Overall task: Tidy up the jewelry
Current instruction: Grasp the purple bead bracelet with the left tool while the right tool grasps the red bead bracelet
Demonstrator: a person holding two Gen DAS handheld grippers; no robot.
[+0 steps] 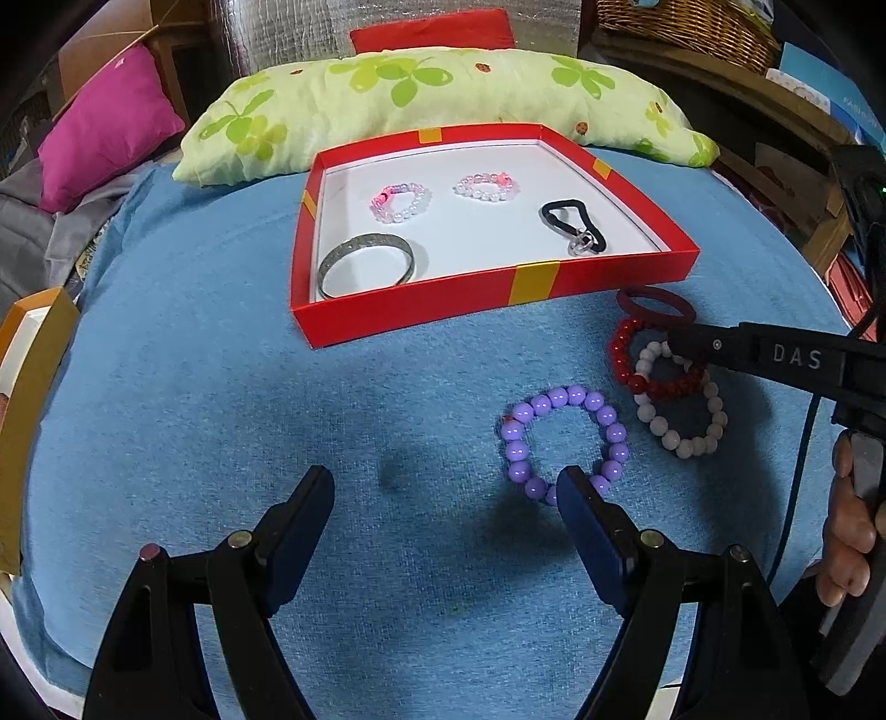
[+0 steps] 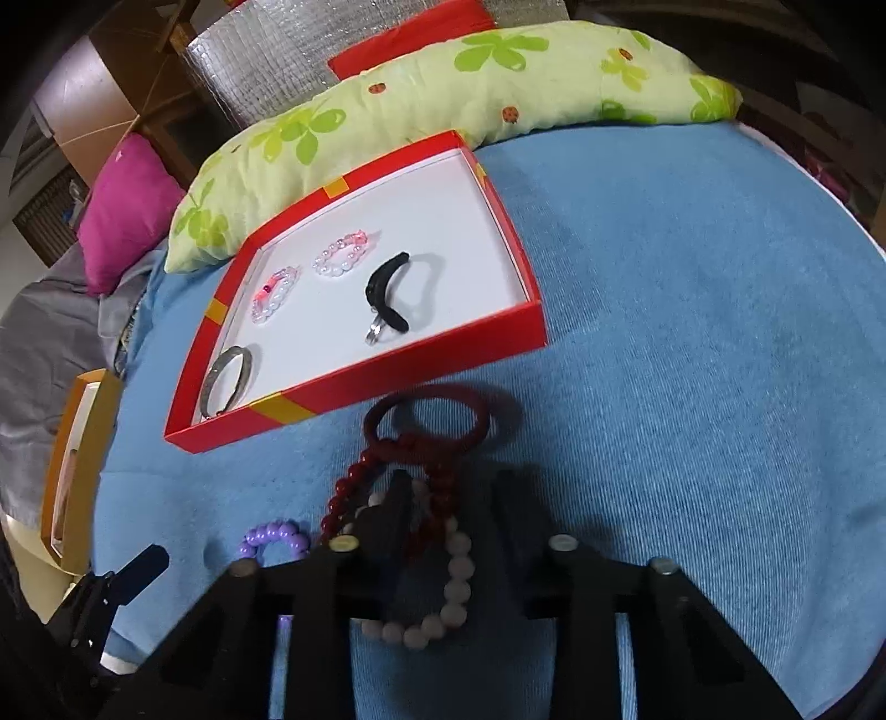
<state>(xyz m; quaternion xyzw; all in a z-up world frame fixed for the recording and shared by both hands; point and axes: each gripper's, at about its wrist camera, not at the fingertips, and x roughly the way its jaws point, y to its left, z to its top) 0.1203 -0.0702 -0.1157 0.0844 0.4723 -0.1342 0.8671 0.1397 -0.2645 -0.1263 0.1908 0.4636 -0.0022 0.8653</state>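
Note:
A red box (image 1: pixel 398 318) (image 2: pixel 354 396) holds a silver bangle (image 1: pixel 365 265), two pink-and-white bead bracelets (image 1: pixel 400 202) (image 1: pixel 487 186) and a black hair tie (image 1: pixel 573 224). On the blue cloth lie a purple bead bracelet (image 1: pixel 565 437), a red bead bracelet (image 1: pixel 628 360), a white bead bracelet (image 1: pixel 698 429) and a dark red ring (image 1: pixel 656 306). My left gripper (image 1: pixel 446 487) is open, just left of the purple bracelet. My right gripper (image 2: pixel 454 482) is open over the red bracelet (image 2: pixel 343 493) and the white bracelet (image 2: pixel 459 570), its fingers straddling their beads.
A green flowered pillow (image 1: pixel 421 94) lies behind the box, a magenta cushion (image 1: pixel 105 124) at the left. An orange box (image 1: pixel 33 376) stands at the cloth's left edge. A wicker basket (image 1: pixel 686 22) is at the back right.

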